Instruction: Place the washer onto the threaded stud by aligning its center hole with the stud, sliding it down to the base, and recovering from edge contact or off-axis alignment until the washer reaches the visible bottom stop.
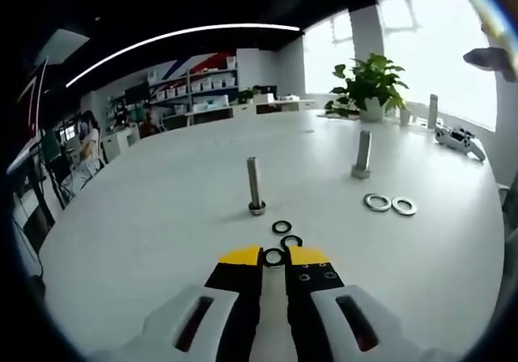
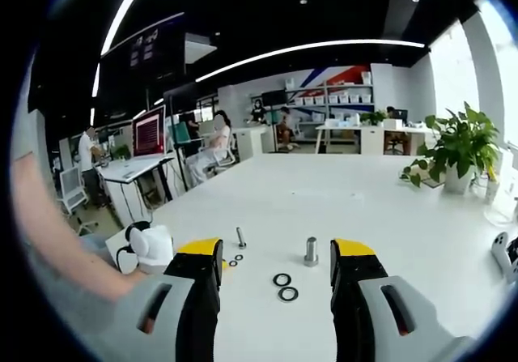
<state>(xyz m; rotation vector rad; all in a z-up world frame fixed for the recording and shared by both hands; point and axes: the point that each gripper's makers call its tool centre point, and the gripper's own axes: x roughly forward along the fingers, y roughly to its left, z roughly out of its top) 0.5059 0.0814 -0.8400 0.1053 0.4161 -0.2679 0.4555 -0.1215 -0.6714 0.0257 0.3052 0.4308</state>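
Nearest the lens in the left gripper view, the left gripper [image 1: 274,257] had its yellow-tipped jaws drawn together on a small dark washer [image 1: 274,257], which sat pinched between the tips just above the white table [image 1: 162,216]. Two more small washers [image 1: 282,227] lay on the table just beyond it, and past those stood the thin threaded stud [image 1: 254,185], upright on its nut base and apart from the held ring. A thicker stud [image 1: 363,154] stood further right, with two larger silvery washers [image 1: 389,204] lying near it.

The right gripper [image 2: 275,257] was spread wide and held nothing; between its jaws the right gripper view showed the thick stud [image 2: 311,250], a pair of washers [image 2: 284,286] in front of it, and the thin stud [image 2: 240,237] further left.

The washer looked like a thin, stiff metal ring — light, hard and probably slick, so it would likely pivot or slip out if gripped loosely. Pinching across the rim at one edge, as here, seemed the sensible hold, since it left the center hole open for the stud. Kept flat, it should have dropped down the thread; tilted, it would probably catch.
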